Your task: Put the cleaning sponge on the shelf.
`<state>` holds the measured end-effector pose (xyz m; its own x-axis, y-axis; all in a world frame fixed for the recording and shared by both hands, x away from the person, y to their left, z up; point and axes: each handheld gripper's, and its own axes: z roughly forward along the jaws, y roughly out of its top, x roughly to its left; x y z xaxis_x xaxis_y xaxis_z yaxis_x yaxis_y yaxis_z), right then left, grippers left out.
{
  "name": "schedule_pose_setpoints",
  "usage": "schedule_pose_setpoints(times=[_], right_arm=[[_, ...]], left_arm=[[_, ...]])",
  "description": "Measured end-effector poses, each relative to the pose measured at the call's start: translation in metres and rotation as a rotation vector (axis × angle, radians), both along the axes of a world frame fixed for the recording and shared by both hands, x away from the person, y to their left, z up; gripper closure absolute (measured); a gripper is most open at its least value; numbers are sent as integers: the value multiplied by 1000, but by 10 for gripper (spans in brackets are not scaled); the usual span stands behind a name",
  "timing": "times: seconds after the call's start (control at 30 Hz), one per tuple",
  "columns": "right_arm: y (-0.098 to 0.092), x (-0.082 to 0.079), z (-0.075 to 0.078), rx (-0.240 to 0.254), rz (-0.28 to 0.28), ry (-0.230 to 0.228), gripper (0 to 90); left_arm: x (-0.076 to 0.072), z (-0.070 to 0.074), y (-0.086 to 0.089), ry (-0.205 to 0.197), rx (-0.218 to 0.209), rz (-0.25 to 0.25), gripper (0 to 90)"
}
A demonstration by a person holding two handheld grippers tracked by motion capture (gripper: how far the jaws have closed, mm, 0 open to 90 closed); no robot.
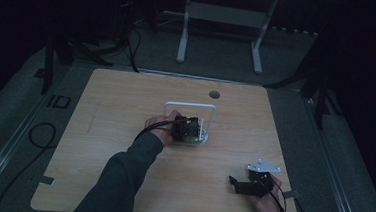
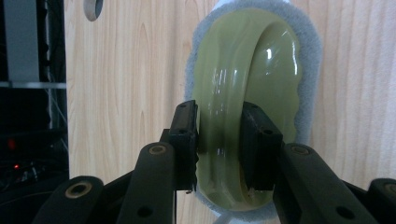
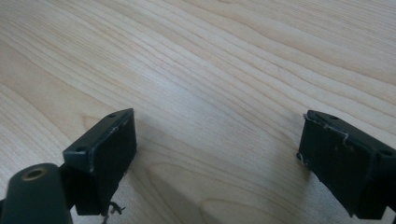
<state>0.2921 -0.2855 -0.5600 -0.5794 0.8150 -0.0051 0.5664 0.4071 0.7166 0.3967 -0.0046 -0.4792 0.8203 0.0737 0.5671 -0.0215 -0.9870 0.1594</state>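
- the olive-green glossy handle (image 2: pixel 243 107) stands as a raised ridge on a grey fuzzy pad (image 2: pixel 310 70), directly between the jaws of the left gripper (image 2: pixel 218 140); both jaw faces press its sides, so that gripper is closed on the handle
- the pad's grey rim shows past the jaws on both sides and beyond them, lying flat on the wooden table (image 2: pixel 130 70)
- in the high view the left gripper (image 1: pixel 187 128) sits near the middle of the table (image 1: pixel 120 181), held by the left hand (image 1: pixel 161 130); a white wire frame (image 1: pixel 190 106) rises just beyond and around it; the green handle itself is too dark and small to make out there
- the left gripper view gives the handle's colour and the clamp; the high view gives the frame and the sleeve
- the right gripper (image 1: pixel 245 185) rests well apart, toward the near right corner, in the right hand (image 1: pixel 264 199)
- in the right gripper view its jaws stand wide apart over bare wood, the right gripper (image 3: pixel 217 154) holding nothing
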Motion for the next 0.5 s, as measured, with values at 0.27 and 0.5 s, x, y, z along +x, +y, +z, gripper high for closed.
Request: schedule_pose_setpoints(times=[0.27,0.5], right_arm=[[0,0,0,0,0,0,108],[0,0,0,0,0,0,109]], left_arm=[[0,1,0,-23,-1,37,725],[2,1,1,-33,-8,63,729]])
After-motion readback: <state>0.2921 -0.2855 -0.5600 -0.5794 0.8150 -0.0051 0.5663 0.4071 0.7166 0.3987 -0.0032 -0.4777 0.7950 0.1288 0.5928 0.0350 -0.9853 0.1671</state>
